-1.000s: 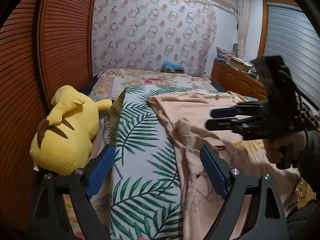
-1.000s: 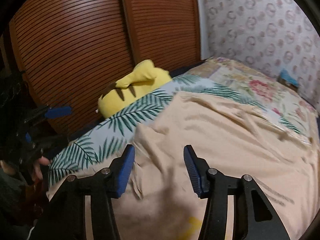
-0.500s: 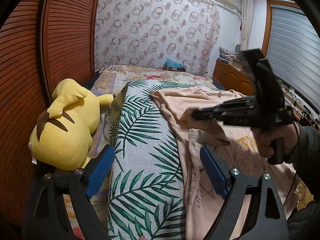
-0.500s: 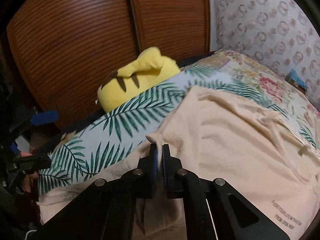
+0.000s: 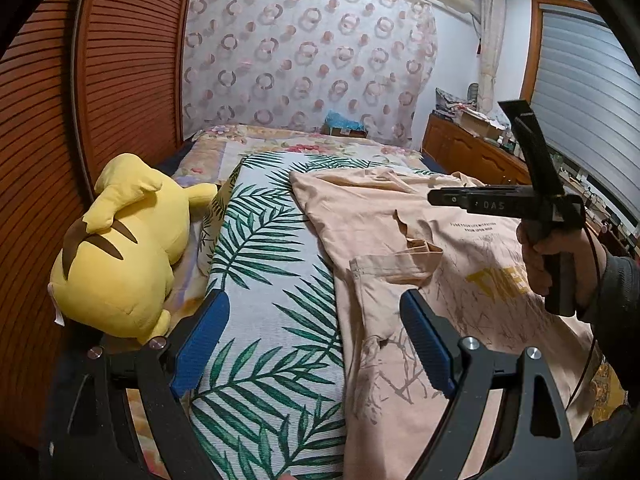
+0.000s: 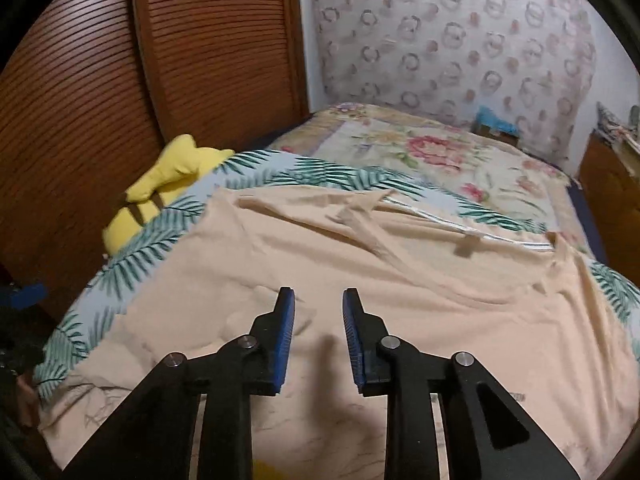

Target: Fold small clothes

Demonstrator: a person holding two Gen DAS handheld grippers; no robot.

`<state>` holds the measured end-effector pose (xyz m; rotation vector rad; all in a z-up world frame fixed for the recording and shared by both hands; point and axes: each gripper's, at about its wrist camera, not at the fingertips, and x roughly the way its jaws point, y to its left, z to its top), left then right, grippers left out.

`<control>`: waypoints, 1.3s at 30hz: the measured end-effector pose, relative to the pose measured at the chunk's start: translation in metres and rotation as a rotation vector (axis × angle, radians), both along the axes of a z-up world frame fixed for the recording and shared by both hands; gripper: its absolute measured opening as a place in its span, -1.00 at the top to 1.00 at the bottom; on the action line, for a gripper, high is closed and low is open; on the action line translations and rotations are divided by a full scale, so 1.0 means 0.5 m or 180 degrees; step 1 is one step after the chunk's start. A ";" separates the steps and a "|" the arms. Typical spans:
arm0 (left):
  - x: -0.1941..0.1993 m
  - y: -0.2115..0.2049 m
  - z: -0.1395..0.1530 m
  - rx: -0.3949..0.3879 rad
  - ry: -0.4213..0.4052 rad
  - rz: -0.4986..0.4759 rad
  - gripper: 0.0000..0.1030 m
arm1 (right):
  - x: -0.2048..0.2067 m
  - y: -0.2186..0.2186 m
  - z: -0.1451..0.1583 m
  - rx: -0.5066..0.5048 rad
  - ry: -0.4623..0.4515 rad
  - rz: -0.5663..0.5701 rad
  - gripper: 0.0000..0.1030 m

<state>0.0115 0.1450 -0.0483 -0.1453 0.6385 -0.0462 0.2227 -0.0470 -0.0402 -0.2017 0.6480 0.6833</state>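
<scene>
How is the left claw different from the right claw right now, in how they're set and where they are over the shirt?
The left claw gapes wide; the right claw shows a narrower gap, its jaws having just been opening, nothing between them. The left claw straddles the peach T-shirt's edge and the palm-leaf cover; the right claw sits over the shirt alone. Both have blue pads and hold nothing.

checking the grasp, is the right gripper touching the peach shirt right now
Apart. In the right wrist view the right gripper has just been opening, nothing between its blue pads, and the peach shirt lies flat beneath it.
</scene>
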 end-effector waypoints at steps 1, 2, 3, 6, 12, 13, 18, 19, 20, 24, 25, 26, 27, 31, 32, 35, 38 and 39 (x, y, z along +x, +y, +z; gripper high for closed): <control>0.001 -0.001 -0.001 0.0002 0.0006 -0.0001 -0.70 | -0.006 0.007 -0.002 0.0012 0.0008 0.0058 0.43; 0.002 -0.003 -0.002 0.0006 0.0014 -0.0001 -0.70 | -0.006 0.012 0.001 0.0023 0.0034 0.0134 0.38; 0.004 -0.002 -0.003 0.0011 0.0021 0.0000 -0.70 | -0.012 0.025 -0.004 0.0029 0.0066 0.0234 0.32; 0.004 -0.002 -0.006 0.0006 0.0036 0.0013 -0.70 | -0.010 0.046 -0.012 -0.0075 0.0077 0.0377 0.24; 0.007 0.003 -0.009 -0.0003 0.0070 0.0061 -0.70 | 0.007 0.096 -0.038 -0.0614 0.0004 0.0393 0.23; 0.007 0.003 -0.008 -0.0006 0.0070 0.0065 -0.70 | 0.007 0.090 -0.037 -0.0629 -0.0014 0.0402 0.23; 0.008 0.003 -0.009 -0.0011 0.0072 0.0059 -0.70 | 0.002 0.031 -0.033 -0.0709 0.0053 0.0243 0.23; 0.009 0.001 -0.009 -0.0005 0.0076 0.0052 -0.70 | -0.007 0.014 -0.030 -0.0754 0.0033 0.0189 0.23; 0.012 0.000 -0.010 -0.0001 0.0079 0.0045 -0.70 | -0.009 0.005 -0.030 -0.0757 0.0027 0.0171 0.23; 0.028 -0.011 -0.011 0.0041 0.0109 -0.0002 -0.70 | -0.028 -0.026 -0.011 -0.0655 0.0041 0.0124 0.23; 0.033 -0.015 -0.011 0.0063 0.0123 -0.0010 -0.70 | -0.031 -0.032 -0.008 -0.0634 0.0037 0.0107 0.23; 0.038 -0.019 -0.011 0.0086 0.0132 -0.0022 -0.70 | -0.035 -0.043 -0.006 -0.0608 0.0030 0.0086 0.23; 0.043 -0.023 -0.010 0.0099 0.0135 -0.0040 -0.70 | -0.042 -0.053 -0.003 -0.0582 0.0026 0.0072 0.23; 0.065 -0.040 -0.006 0.0133 0.0158 -0.0144 -0.70 | -0.058 -0.097 0.001 -0.0472 0.0023 -0.0025 0.23; 0.070 -0.043 -0.005 0.0138 0.0162 -0.0170 -0.69 | -0.062 -0.109 -0.003 -0.0470 0.0014 -0.0063 0.18; 0.092 -0.054 -0.008 0.0116 0.0231 -0.0272 -0.43 | -0.066 -0.157 -0.016 -0.0443 0.0046 -0.0179 0.12; 0.110 -0.069 -0.013 0.0134 0.0315 -0.0358 -0.02 | -0.063 -0.186 -0.039 -0.0427 0.0139 -0.0287 0.12; 0.116 -0.072 -0.016 0.0105 0.0349 -0.0397 0.11 | -0.060 -0.195 -0.050 -0.0425 0.0183 -0.0315 0.12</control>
